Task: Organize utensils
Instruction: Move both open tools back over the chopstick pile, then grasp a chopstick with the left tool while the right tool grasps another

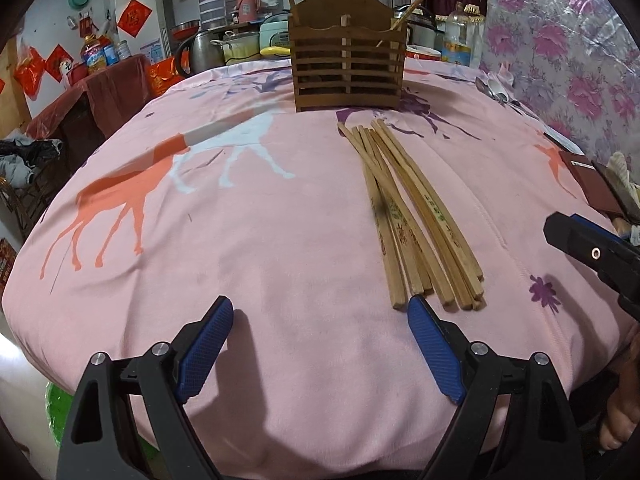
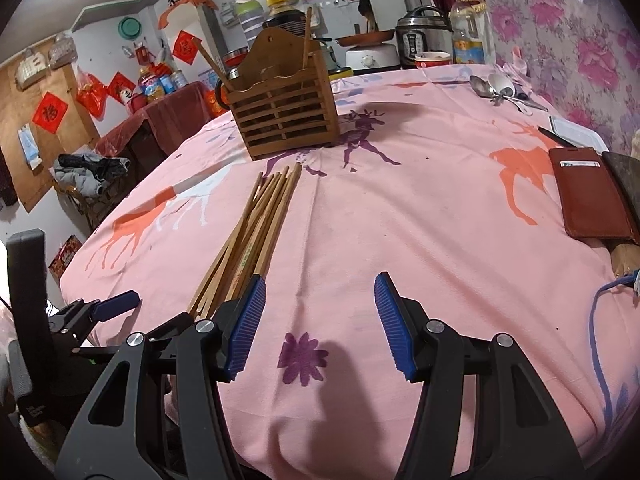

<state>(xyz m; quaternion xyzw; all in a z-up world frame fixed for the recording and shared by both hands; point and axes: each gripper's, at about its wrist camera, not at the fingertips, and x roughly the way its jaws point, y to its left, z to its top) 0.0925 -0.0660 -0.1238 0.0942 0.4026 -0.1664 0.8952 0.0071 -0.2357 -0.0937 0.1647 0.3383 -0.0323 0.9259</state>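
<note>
A bundle of several wooden chopsticks (image 1: 412, 216) lies on the pink tablecloth (image 1: 260, 240), thin ends toward a slatted wooden utensil holder (image 1: 347, 66). The holder has two chopsticks standing in it. My left gripper (image 1: 320, 320) is open and empty, its right finger just short of the bundle's thick ends. In the right wrist view the bundle (image 2: 256, 232) lies front left and the holder (image 2: 282, 114) stands behind it. My right gripper (image 2: 320, 300) is open and empty, its left finger beside the bundle's near ends.
Metal and white spoons (image 2: 494, 88) lie at the table's far right. A red wallet (image 2: 588, 196) and a white tray (image 2: 576, 136) lie at the right edge. Behind the table are a kettle (image 1: 202, 52), pots, an oil bottle (image 2: 470, 36) and a rice cooker (image 2: 420, 36).
</note>
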